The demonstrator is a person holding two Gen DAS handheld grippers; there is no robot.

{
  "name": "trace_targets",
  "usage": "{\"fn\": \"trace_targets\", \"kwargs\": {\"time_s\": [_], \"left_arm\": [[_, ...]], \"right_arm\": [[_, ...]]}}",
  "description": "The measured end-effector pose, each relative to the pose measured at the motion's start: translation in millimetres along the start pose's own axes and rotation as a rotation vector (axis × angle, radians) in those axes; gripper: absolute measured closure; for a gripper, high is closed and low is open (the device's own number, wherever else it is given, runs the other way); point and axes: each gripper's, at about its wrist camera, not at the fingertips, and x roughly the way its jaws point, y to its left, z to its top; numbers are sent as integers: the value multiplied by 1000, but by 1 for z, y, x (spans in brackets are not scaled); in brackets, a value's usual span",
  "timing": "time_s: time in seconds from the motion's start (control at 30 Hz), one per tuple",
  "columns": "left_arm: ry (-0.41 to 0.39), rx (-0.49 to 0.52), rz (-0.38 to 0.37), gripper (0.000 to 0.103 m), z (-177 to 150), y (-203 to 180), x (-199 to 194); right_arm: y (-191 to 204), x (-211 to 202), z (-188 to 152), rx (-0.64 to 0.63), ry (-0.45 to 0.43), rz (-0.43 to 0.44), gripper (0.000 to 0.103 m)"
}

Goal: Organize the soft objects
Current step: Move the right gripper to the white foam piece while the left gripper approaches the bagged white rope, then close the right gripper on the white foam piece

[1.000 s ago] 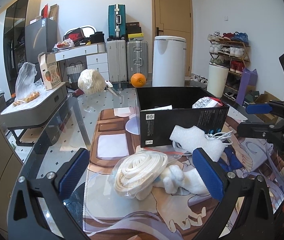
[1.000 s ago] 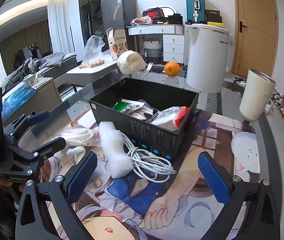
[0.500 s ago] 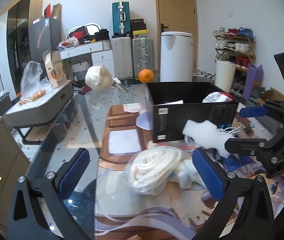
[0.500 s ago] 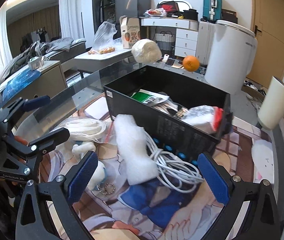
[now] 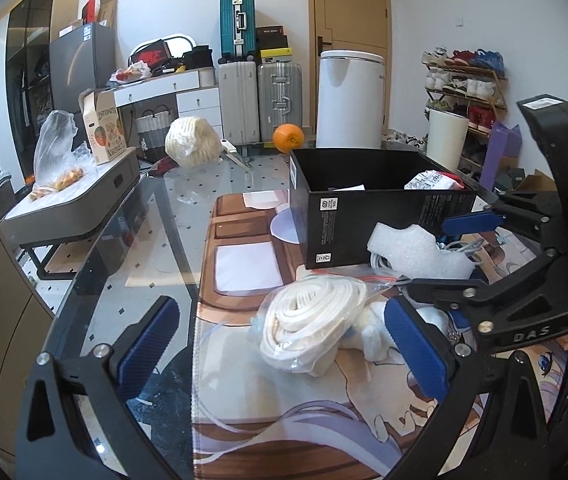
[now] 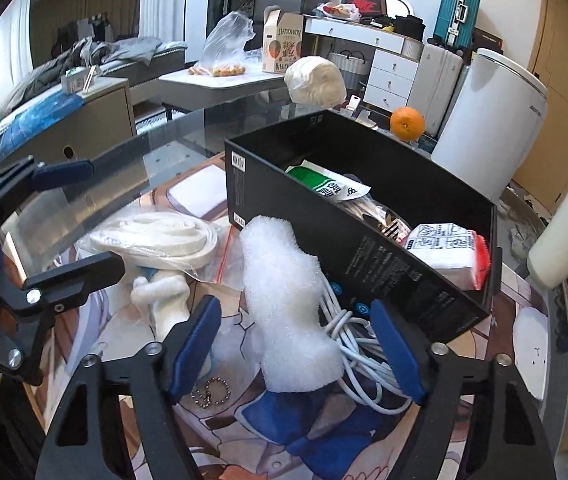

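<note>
On the counter (image 5: pixel 156 216), in front of the black box (image 6: pixel 363 256):
Foam piece: the white foam piece (image 6: pixel 287 304) lies against the near wall of the box, partly over the white cable (image 6: pixel 363 360).
Other soft things: the bagged white strap coil (image 5: pixel 311 316) lies on the printed mat (image 5: pixel 284 420); the white plush toy (image 6: pixel 164 300) sits just beside it.
Change, right side: half a second ago the right claw (image 6: pixel 295 348) stood wider and farther from the foam; now its blue pads (image 6: pixel 196 344) flank the lower end of the foam on both sides.
Change, left side: the left claw (image 5: pixel 284 352) has shifted left a little, so the coil now sits nearer its right pad.
Right claw state: partly closed around the foam, but a gap shows on each side; it seems not yet to press it.
Left claw state: wide open, holding nothing, low over the mat, with the coil between its pads.
Pose: both claws point toward the box; in the left wrist view the right claw reaches in from the right, over the plush toy.
Box content: packets lie inside.
</note>
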Motion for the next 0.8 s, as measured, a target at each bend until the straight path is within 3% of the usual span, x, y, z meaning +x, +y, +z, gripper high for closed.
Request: {"fn": "trace_targets", "kwargs": {"time_s": [0.3,0.8], "left_arm": [[8,-45,-22,0,-1,8,1],[21,-32,-32,0,-3,6,4]], "right_arm": [[3,0,-4,-17,-14,-21,57],[-12,-52,-23,70,-117,60,60]]}}
